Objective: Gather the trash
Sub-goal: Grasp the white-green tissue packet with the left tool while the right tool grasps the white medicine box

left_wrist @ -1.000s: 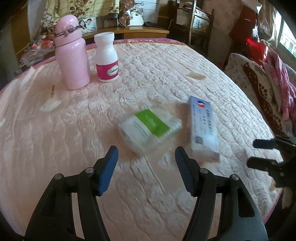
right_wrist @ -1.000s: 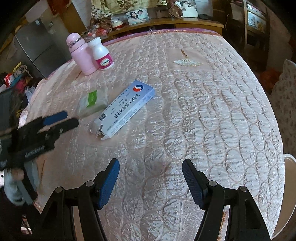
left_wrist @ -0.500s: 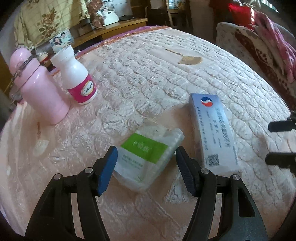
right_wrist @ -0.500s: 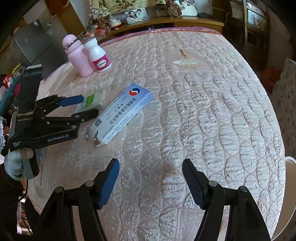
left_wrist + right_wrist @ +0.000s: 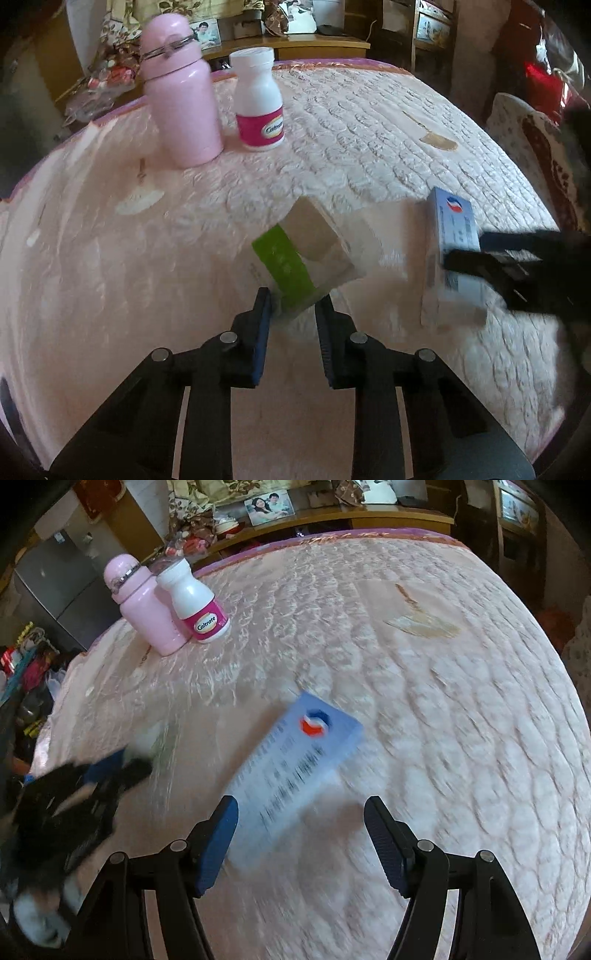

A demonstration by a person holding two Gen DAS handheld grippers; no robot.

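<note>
clear plastic packet (image 5: 303, 258) with a green band — the left gripper (image 5: 293, 310) has just closed on its near end; the right gripper (image 5: 301, 823), jaws open, straddles the blue box (image 5: 295, 771) mid-bed (image 5: 461, 701), ready to grip.

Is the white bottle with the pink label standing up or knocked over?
Standing up. The white bottle rests on its base on the quilted cover, cap on top, close beside the upright pink flask.

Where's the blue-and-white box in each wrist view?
Left wrist: blue-and-white box at right, on the quilt, right gripper over its near end.
Right wrist: box at centre, near end between the open fingers.
Shared landmark: pink bottle, far left in both.
</note>
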